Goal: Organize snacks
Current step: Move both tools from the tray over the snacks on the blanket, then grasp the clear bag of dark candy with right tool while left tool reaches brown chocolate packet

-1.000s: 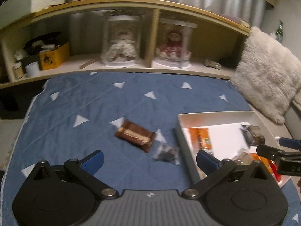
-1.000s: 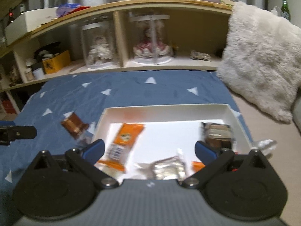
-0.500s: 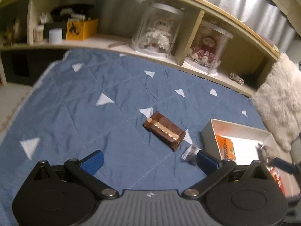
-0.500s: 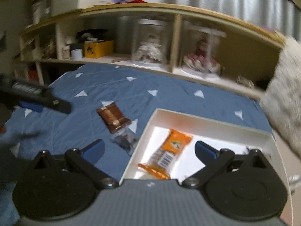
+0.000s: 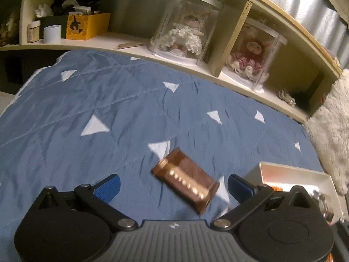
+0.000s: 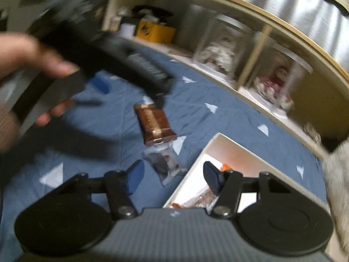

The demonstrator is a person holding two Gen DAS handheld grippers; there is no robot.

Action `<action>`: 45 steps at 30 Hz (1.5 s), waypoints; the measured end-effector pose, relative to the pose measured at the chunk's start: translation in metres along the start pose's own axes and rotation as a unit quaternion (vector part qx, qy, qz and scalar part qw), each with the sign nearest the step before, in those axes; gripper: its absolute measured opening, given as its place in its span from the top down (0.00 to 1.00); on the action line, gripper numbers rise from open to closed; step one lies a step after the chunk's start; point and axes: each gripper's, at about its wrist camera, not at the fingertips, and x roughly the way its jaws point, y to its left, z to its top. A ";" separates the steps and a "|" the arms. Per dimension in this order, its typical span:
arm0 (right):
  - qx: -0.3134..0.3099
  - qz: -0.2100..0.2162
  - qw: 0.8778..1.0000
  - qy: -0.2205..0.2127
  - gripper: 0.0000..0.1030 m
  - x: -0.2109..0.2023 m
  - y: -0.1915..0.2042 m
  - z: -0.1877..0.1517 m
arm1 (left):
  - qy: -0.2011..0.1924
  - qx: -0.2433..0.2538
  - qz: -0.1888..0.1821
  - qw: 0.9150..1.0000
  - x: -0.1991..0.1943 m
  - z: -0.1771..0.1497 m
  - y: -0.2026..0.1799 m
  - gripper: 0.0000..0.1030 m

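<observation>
A: Left wrist view. Left gripper (image 5: 172, 184) has its jaws wide apart and holds nothing. The brown snack bar (image 5: 185, 180) lies on the blue quilt (image 5: 109, 109) between the two blue pads, nearer the right one, long axis running from 10 to 4 o'clock.

B: So the tool is lined up to straddle it?

A: My reading, yes: the spread looks wider than the bar, which leaves room for its skewed lie. No pad touches it yet. The white tray (image 5: 294, 172) sits at 3 o'clock, an orange wrapper just visible inside. Shelf with boxed dolls at 12 o'clock.

B: Right wrist view?

A: Heavily blurred. Right gripper (image 6: 172, 174) is also apart and empty, though less wide. The clear packet (image 6: 164, 161) lies on the quilt between its fingertips, just left of the tray's (image 6: 220, 144) wall. The brown bar (image 6: 154, 123) is at 12 o'clock from that packet, touching or overlapping its far end; I cannot tell which.

B: And the dark shape at 10 o'clock?

A: The left tool (image 6: 122, 65), gripped by a hand (image 6: 37, 59), hanging over the bar.

B: Judgement?

A: Two loose snacks remain outside the tray; each tool appears aimed at one of them, probably so both can be lifted without the two tools crossing.
</observation>
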 end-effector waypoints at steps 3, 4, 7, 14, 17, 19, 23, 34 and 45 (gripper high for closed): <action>-0.054 0.003 0.998 0.009 0.41 0.010 0.006 0.005 | -0.009 0.006 -0.001 1.000 0.013 0.006 -0.004 0.00; -0.073 0.004 0.997 0.009 0.42 0.013 0.008 0.007 | -0.014 0.009 0.000 1.000 0.017 0.008 -0.005 0.00; -0.123 0.005 0.992 0.017 0.43 0.026 0.012 0.016 | -0.035 0.018 0.011 0.999 0.028 0.010 -0.011 0.00; -0.230 0.022 0.969 0.091 0.50 0.062 0.021 0.025 | -0.025 0.059 0.024 0.998 0.056 0.007 -0.023 0.00; -0.242 0.027 0.963 0.119 0.68 0.069 0.026 0.020 | -0.016 0.082 0.038 0.996 0.062 0.003 -0.026 0.00; -0.223 0.026 0.968 0.113 0.69 0.064 0.025 0.019 | -0.010 0.101 0.052 0.993 0.063 0.000 -0.026 0.00; -0.138 0.038 0.984 0.108 0.69 0.047 0.024 0.018 | 0.001 0.111 0.053 0.992 0.059 -0.005 -0.020 0.00; 0.044 0.060 0.994 0.079 0.69 -0.008 0.021 0.004 | 0.020 0.086 0.047 0.995 0.021 -0.008 -0.006 0.00; 0.103 0.079 0.990 0.059 0.69 -0.021 0.010 -0.001 | 0.054 0.111 0.067 0.990 0.000 -0.030 -0.010 0.00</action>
